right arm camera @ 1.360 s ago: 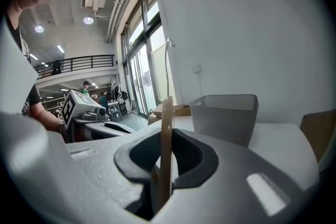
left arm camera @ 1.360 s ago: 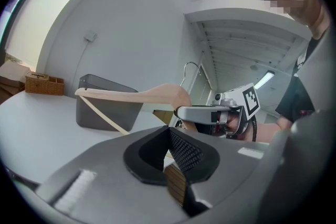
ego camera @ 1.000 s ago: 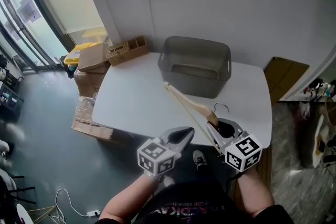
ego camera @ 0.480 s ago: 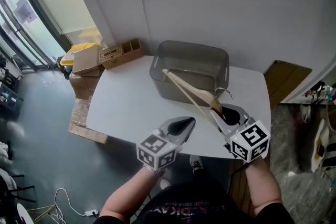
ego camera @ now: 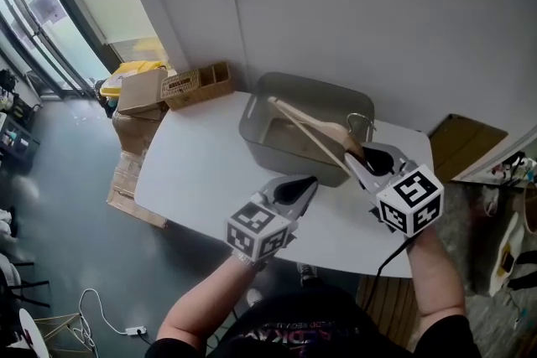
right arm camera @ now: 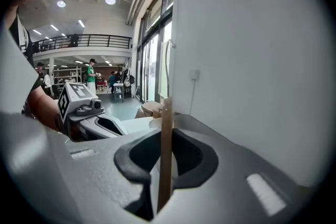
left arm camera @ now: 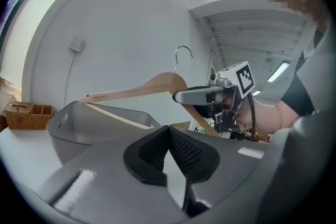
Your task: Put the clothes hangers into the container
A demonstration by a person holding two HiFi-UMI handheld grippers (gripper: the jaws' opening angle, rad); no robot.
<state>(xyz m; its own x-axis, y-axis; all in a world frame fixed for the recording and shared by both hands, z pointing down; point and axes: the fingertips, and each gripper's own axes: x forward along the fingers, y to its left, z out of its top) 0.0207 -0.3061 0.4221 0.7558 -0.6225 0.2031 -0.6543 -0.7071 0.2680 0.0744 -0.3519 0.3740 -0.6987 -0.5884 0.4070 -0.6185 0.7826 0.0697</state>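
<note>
A wooden clothes hanger (ego camera: 315,128) with a metal hook is held over the grey plastic container (ego camera: 249,115), its long arm slanting across the container's opening. My right gripper (ego camera: 357,157) is shut on the hanger near its neck; in the right gripper view the wood (right arm camera: 166,155) stands edge-on between the pads. My left gripper (ego camera: 312,180) hovers just in front of the container's near wall, shut with nothing in it. The left gripper view shows the hanger (left arm camera: 147,86), the right gripper (left arm camera: 184,96) and the container (left arm camera: 73,128) ahead.
The container stands at the back of a white table (ego camera: 201,172) close to the wall. A wicker tray (ego camera: 197,84) and cardboard boxes (ego camera: 138,92) lie on the floor at the left. A flat cardboard sheet (ego camera: 470,142) leans at the right.
Both grippers moved forward from the table's near edge toward the container. The hanger went with the right gripper and now hangs over the container's opening.
</note>
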